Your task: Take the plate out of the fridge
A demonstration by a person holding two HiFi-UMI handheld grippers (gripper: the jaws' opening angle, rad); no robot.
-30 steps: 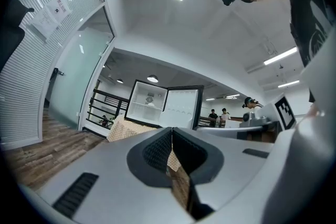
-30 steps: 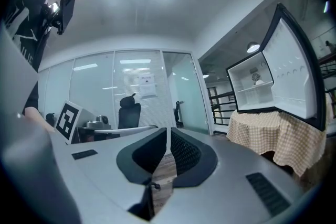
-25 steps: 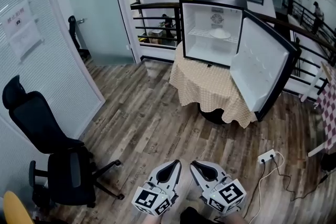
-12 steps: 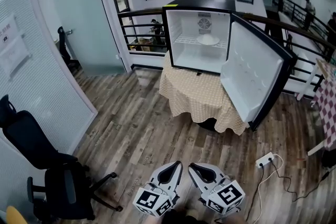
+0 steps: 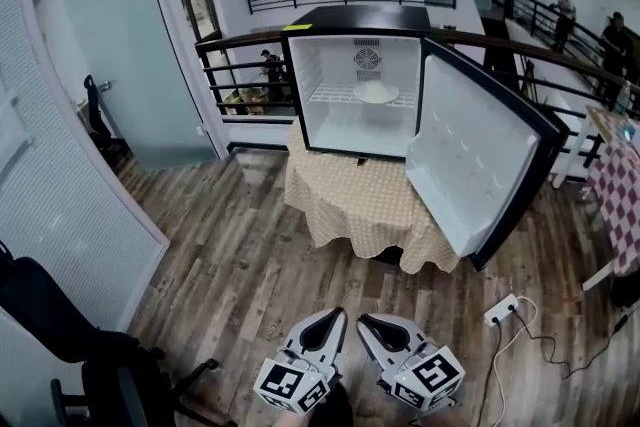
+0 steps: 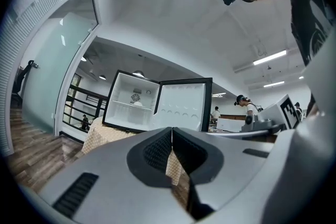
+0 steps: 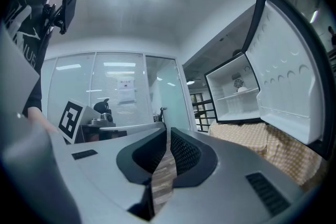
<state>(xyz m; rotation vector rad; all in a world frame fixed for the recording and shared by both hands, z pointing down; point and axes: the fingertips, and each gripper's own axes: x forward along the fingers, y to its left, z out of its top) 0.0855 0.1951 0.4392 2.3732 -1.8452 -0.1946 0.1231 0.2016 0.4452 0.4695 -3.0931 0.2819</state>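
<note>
1. Left gripper [image 5: 333,314]: held low at the bottom edge of the head view, marker cube nearest the person, tip pointing forward and slightly right. In the left gripper view [image 6: 171,130] the jaws are pressed together at the tips with nothing between them.

2. Right gripper [image 5: 366,319]: just beside the left one, level with it, tip angled slightly left (the 2 tips converge but stay apart). In the right gripper view [image 7: 167,129] its jaws likewise meet at the tips and are empty.

3. Plate [image 5: 376,92]: white, on the wire shelf [image 5: 330,97] inside the fridge [image 5: 360,19], towards the right of the shelf, well away from both grippers.

4. Fridge: small, black outside and white inside, standing on a table draped in a checked cloth [image 5: 358,203]. Its door [image 5: 468,167] is swung wide open to the right.

5. Surroundings: wooden plank floor [image 5: 250,265], a black office chair [image 5: 60,327] at lower left, and a white power strip [image 5: 503,310] on the floor at lower right.
</note>
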